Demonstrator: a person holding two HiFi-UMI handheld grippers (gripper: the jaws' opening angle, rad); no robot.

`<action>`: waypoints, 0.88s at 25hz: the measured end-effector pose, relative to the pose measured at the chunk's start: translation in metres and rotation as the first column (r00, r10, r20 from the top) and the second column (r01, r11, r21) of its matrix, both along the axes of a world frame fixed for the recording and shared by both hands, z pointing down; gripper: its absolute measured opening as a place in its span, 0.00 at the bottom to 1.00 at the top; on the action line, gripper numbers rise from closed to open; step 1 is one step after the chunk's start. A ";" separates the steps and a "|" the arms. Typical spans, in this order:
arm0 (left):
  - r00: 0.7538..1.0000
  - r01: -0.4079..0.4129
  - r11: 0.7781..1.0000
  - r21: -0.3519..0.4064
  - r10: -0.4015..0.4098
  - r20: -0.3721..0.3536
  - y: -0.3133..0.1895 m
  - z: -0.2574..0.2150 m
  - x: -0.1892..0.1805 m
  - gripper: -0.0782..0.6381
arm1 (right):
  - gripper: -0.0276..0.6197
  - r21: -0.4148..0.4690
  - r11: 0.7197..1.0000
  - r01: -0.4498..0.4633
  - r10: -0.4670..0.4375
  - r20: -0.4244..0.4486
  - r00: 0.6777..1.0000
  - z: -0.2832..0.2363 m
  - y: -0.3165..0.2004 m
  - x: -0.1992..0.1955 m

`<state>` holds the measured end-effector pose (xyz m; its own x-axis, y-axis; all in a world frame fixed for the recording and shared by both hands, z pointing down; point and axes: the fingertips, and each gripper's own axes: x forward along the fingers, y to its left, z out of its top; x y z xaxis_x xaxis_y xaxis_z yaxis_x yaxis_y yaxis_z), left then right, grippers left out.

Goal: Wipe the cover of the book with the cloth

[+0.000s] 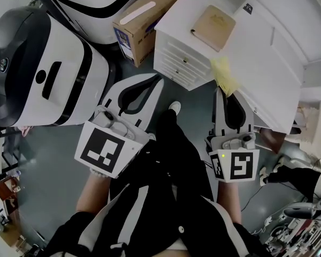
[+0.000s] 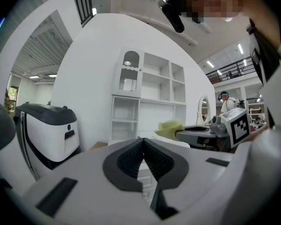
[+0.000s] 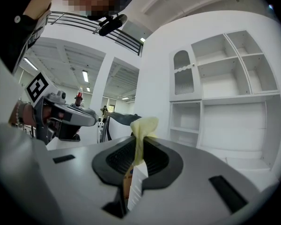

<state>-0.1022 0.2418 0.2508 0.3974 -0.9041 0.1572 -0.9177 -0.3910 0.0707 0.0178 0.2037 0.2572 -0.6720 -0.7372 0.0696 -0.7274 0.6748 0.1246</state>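
Right gripper (image 1: 223,91), centre right of head view: fingers pinched on pale yellow cloth (image 1: 224,75). Fabric bunches past tips, probably so loose part can act as wiping pad. Tan hardcover book (image 1: 213,20) lies flat on white bench with drawers (image 1: 176,58), upper centre, apart from cloth. Wiping judged not yet begun. Left gripper (image 1: 154,79), centre: fingers closed together on nothing, tips near drawer front, likely kept free to steady book.
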 end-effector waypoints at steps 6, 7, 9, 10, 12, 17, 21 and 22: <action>1.000 -0.012 1.000 -0.002 0.012 -0.003 -0.051 -0.003 0.005 0.11 | 0.11 0.007 1.000 0.008 -0.008 0.005 1.000 -0.003 -0.051 -0.001; 1.000 -0.018 1.000 -0.001 0.018 -0.004 -0.060 -0.004 0.007 0.11 | 0.11 0.007 1.000 0.007 -0.007 0.002 1.000 -0.004 -0.060 0.000; 1.000 -0.025 1.000 0.000 0.025 -0.006 -0.080 -0.005 0.011 0.11 | 0.11 0.005 1.000 0.003 -0.003 -0.002 1.000 -0.004 -0.079 0.003; 1.000 -0.026 1.000 0.000 0.026 -0.008 -0.091 -0.006 0.012 0.11 | 0.11 0.002 1.000 0.002 -0.002 -0.003 1.000 -0.004 -0.089 0.004; 1.000 -0.029 1.000 -0.001 0.029 -0.012 -0.111 -0.007 0.016 0.11 | 0.11 -0.001 1.000 0.001 -0.001 -0.008 1.000 -0.004 -0.109 0.008; 0.999 -0.029 1.000 -0.001 0.029 -0.016 -0.161 -0.011 0.026 0.11 | 0.11 0.000 1.000 -0.009 0.009 -0.014 1.000 -0.008 -0.159 0.021; 1.000 -0.031 1.000 -0.004 0.031 -0.007 -0.194 -0.012 0.037 0.11 | 0.11 -0.001 1.000 -0.023 0.023 -0.006 1.000 -0.009 -0.193 0.035; 1.000 -0.031 1.000 -0.004 0.031 -0.005 -0.201 -0.012 0.039 0.11 | 0.11 0.001 1.000 -0.024 0.024 -0.005 1.000 -0.009 -0.201 0.038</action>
